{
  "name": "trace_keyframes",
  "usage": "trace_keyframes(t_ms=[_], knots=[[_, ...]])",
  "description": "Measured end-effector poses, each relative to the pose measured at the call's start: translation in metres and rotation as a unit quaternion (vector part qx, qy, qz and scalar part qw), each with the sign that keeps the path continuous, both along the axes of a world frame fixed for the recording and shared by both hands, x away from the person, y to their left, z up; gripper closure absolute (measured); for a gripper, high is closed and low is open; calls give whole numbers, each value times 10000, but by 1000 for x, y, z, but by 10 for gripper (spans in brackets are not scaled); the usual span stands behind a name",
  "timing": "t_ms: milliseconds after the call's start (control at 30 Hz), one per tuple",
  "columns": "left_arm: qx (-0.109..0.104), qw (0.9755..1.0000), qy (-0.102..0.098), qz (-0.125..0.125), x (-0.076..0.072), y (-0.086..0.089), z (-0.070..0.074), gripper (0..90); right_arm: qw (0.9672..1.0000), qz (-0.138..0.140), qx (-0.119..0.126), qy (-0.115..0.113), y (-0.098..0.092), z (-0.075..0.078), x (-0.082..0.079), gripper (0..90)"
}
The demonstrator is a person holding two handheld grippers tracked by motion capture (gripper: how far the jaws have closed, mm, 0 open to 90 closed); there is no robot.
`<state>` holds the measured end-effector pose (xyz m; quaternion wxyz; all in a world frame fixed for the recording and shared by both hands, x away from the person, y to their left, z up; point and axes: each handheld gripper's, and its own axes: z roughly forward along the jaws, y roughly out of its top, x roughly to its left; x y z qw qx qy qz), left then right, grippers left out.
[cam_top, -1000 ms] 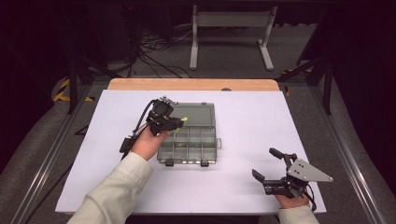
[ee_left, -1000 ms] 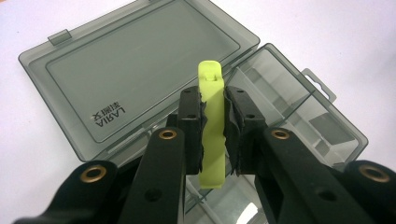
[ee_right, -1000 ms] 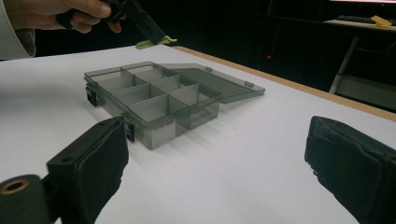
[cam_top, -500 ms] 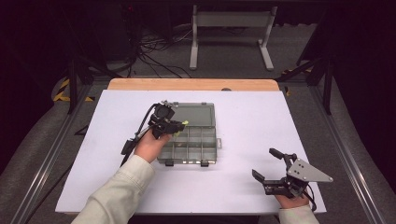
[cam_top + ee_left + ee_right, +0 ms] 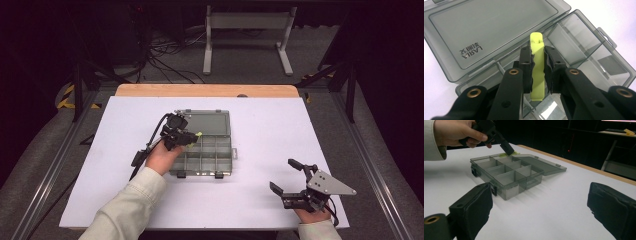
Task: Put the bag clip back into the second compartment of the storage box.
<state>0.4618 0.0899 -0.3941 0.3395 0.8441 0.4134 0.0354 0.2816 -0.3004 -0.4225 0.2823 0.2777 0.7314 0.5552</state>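
A grey see-through compartment box [image 5: 215, 161] lies in the middle of the white table with its lid [image 5: 207, 123] folded open to the far side. My left gripper [image 5: 191, 137] hovers over the box's far-left compartments, shut on a slim yellow-green plastic piece [image 5: 537, 72] that sticks out past the pads toward the hinge. In the right gripper view the same piece [image 5: 512, 153] hangs just above the back row of the box [image 5: 509, 173]. My right gripper [image 5: 284, 175] rests at the near right of the table, open, with nothing between its pads [image 5: 474, 207].
The box dividers [image 5: 574, 45] form several small bins, which look bare. A wooden strip [image 5: 207, 90] edges the table's far side. Beyond it stand a metal frame [image 5: 247, 30] and floor cables [image 5: 165, 55]. White tabletop [image 5: 280, 125] spreads right of the box.
My left gripper, with the yellow-green piece, has shifted slightly toward the near side over the box. The right gripper has stayed still.
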Motion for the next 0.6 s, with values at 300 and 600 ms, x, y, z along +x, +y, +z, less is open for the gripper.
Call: trace_keyframes(t_ms=[300, 600], knots=[[57, 9999, 107, -7, 2, -2, -8, 772, 10000, 9, 26, 2, 0, 0, 0, 72], [82, 9998, 174, 17, 3, -2, -11, 771, 10000, 12, 27, 6, -1, 0, 0, 72]])
